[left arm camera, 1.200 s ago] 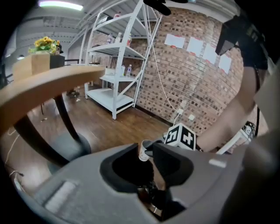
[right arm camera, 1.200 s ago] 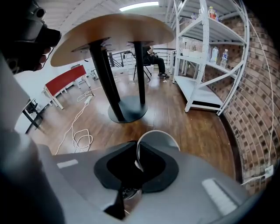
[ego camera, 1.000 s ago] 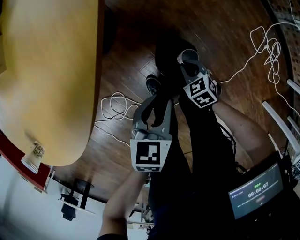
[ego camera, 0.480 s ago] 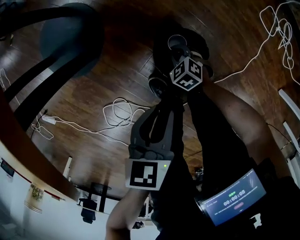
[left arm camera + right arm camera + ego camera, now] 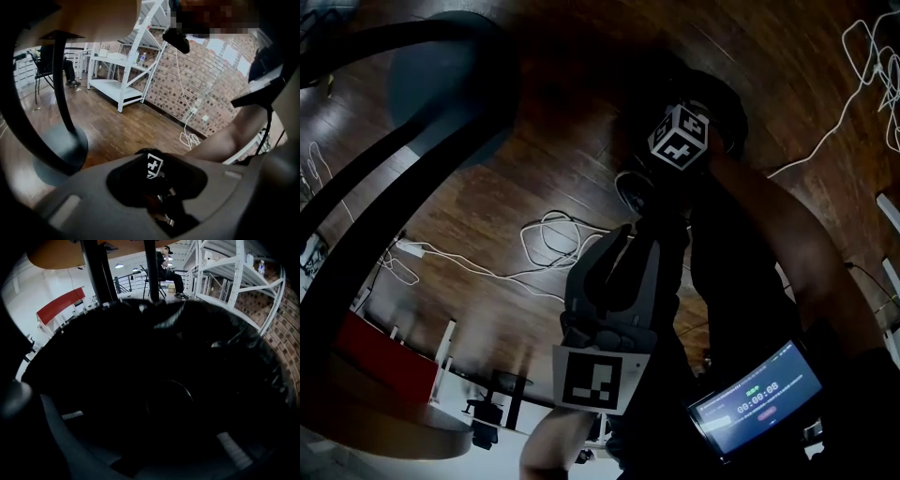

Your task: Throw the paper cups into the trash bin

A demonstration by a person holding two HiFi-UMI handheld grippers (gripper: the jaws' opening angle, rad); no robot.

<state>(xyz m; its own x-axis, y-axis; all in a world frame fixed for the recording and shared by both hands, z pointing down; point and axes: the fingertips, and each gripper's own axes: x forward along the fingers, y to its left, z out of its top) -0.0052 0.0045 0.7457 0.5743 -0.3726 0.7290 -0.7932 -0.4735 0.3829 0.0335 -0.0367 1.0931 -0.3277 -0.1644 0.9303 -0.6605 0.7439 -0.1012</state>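
Head view, looking steeply down at a dark wooden floor (image 5: 487, 206) strewn with loose white cables (image 5: 553, 239). The left gripper (image 5: 637, 234) sat mid-frame, its marker cube nearest the camera and its grey jaws pointing away. The jaws were drawn together at the tips, with nothing pinched between them. In the left gripper view the jaws showed as a joined grey mass.

The right gripper (image 5: 680, 136) was farther off. Only its marker cube showed clearly, held against a black mass that merged with the person's dark trousers.

In the right gripper view the trash bin (image 5: 187, 343), lined with glossy black plastic, filled nearly the whole frame just ahead of the jaws. That view was so dark that only two pale strips of the jaws showed, low at left and low at right. Whether they stood apart or gripped something could not be told. Between the strips a thin round rim (image 5: 185, 387) glinted faintly, too dim to say whether it was a paper cup.

Beyond the bin were the underside of an orange desk (image 5: 70, 251) on black legs (image 5: 98, 277), a white shelving unit (image 5: 225, 268) and a brick wall (image 5: 281, 348). A seated person (image 5: 164, 263) was far off. A small lit screen (image 5: 759, 394) sat low at the right of the head view.
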